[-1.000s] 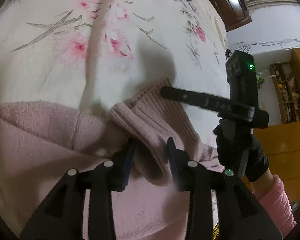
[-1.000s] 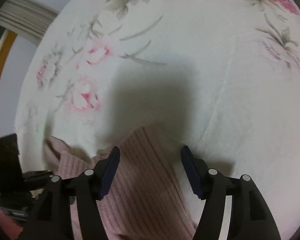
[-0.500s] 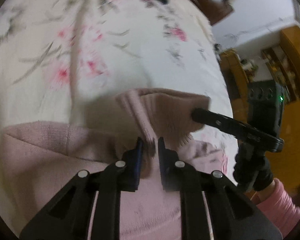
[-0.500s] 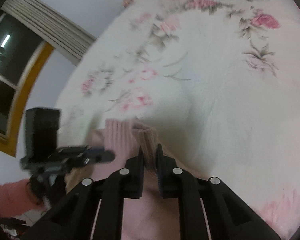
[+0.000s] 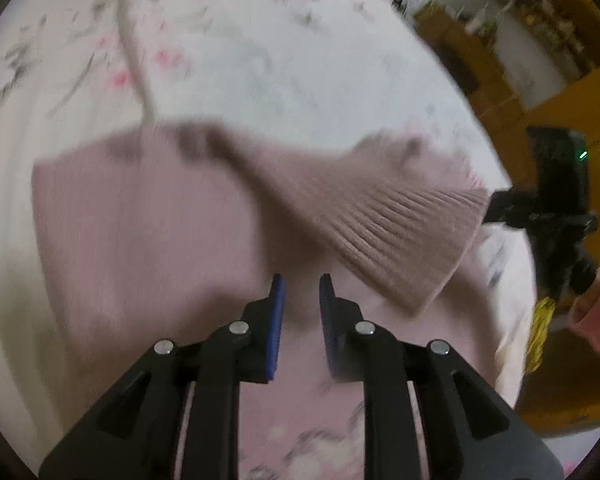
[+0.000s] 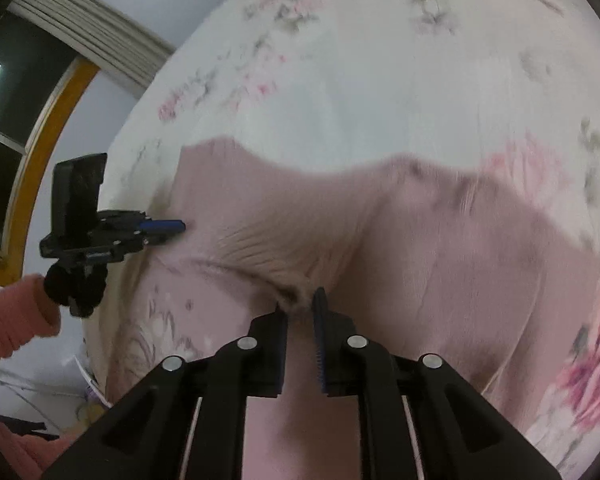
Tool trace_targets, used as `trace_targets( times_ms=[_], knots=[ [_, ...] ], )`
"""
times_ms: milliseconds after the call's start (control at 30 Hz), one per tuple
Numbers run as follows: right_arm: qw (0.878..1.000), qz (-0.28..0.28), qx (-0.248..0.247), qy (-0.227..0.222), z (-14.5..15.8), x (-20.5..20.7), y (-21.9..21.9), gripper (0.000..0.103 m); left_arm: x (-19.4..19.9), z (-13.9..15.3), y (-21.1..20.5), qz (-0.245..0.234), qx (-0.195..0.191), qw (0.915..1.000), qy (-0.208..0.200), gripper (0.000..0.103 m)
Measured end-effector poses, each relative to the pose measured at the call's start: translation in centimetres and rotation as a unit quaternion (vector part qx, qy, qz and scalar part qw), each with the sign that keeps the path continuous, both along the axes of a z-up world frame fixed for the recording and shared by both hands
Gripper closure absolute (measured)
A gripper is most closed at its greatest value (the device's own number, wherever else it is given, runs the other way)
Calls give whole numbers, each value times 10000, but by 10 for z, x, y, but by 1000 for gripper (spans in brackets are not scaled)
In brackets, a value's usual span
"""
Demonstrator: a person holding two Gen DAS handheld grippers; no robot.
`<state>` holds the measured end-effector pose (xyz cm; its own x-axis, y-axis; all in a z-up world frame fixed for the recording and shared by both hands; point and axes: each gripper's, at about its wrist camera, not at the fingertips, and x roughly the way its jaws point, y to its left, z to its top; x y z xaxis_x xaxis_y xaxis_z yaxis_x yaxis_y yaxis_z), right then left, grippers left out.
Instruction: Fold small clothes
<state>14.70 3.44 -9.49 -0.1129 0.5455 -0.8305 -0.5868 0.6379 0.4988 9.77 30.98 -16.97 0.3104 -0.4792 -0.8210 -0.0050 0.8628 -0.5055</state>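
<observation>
A pink knit sweater point(image 5: 140, 232) lies spread on a floral bedspread point(image 5: 260, 60), near the bed's edge. The left gripper point(image 5: 302, 280) hovers over it, fingers a narrow gap apart; whether they pinch fabric cannot be told. The right gripper point(image 6: 300, 304) has its fingers closed on a bunched fold by the ribbed cuff point(image 6: 268, 248).

pink knit sweater point(image 6: 440, 240) | ribbed cuff sleeve lifted | on floral bedsheet point(image 6: 360, 92)
</observation>
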Motion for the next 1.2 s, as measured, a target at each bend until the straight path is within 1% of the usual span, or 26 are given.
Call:
trace_targets(
  times_ms=[33, 67, 100, 133, 200, 267, 300, 333, 367, 467, 533, 567, 600, 633, 667, 700, 733, 867, 933, 967, 1000, 1067, 1100, 1133, 1167, 1200],
  knots=[
    [10000, -35, -15, 38, -2, -2, -2, 82, -2, -3, 3, 50, -39, 10000, 54, 86],
    [9999, -111, 4, 88, -3, -2, -5, 76, -3, -4, 11, 210, -180, 9996, 103, 86],
    [9997, -167, 71, 139, -2, -1, -7, 72, -4, -3, 16, 351, -295, 9989, 104, 86],
    [9993, -254, 178, 187, -1, 1, -9, 70, -2, -1, 22, 479, -411, 9980, 85, 84],
    [9965, -535, 529, 376, 2, 9, -12, 62, 11, 1, 28, 702, -646, 9954, 21, 76],
    [9927, -784, 714, 575, -3, 21, -10, 56, 28, -4, 29, 809, -977, 9919, 86, 60],
    [9917, -852, 719, 638, -8, 26, -7, 56, 35, -7, 27, 847, -1070, 9905, 155, 55],
    [9914, -910, 639, 683, -15, 30, -5, 56, 44, -14, 25, 884, -1096, 9896, 277, 47],
    [9909, -993, 471, 772, -25, 36, 0, 54, 52, -23, 19, 906, -1106, 9887, 444, 46],
    [9862, -1156, 290, 1150, -53, 40, 6, 54, 66, -38, 12, 1045, -1483, 9814, 636, 46],
    [9848, -1193, 282, 1230, -63, 37, 6, 55, 72, -41, 7, 1075, -1496, 9806, 673, 47],
    [9832, -1242, 372, 1286, -66, 36, 6, 56, 75, -40, 6, 1075, -1462, 9812, 659, 55],
    [9816, -1275, 469, 1339, -67, 34, 5, 66, 76, -38, 4, 1037, -1437, 9820, 648, 64],
    [9801, -1275, 593, 1400, -68, 33, 5, 73, 78, -38, 3, 1013, -1426, 9823, 670, 81],
    [9780, -1271, 737, 1484, -68, 30, 6, 85, 77, -37, 5, 1009, -1485, 9813, 690, 95],
    [9768, -1279, 816, 1514, -67, 29, 6, 88, 77, -36, 7, 1012, -1556, 9803, 680, 95],
    [9755, -1273, 930, 1536, -65, 27, 6, 89, 77, -34, 10, 1011, -1588, 9800, 639, 95],
    [9691, -1249, 1282, 1699, -57, 21, 7, 90, 84, -16, 24, 886, -1205, 9882, 323, 96],
    [9732, -1208, 1118, 1606, -56, 20, 4, 91, 87, -15, 29, 816, -1222, 9886, 338, 96],
    [9779, -1167, 905, 1482, -58, 19, 4, 91, 89, -18, 27, 628, -1365, 9877, 441, 95],
    [9802, -1162, 716, 1436, -62, 19, 4, 91, 89, -20, 23, 527, -1290, 9888, 526, 95],
    [9804, -1198, 562, 1461, -70, 20, 6, 91, 84, -26, 20, 399, -987, 9922, 641, 89],
    [9802, -1198, 540, 1478, -72, 19, 4, 87, 80, -30, 18, 403, -920, 9923, 726, 87],
    [9796, -1211, 547, 1510, -73, 18, 5, 86, 76, -31, 18, 440, -941, 9916, 768, 83],
    [9793, -1202, 584, 1522, -71, 17, 5, 81, 69, -31, 18, 510, -1062, 9899, 783, 78],
    [9798, -1192, 587, 1498, -69, 14, 5, 72, 64, -30, 16, 556, -1121, 9891, 770, 75]
  ],
)
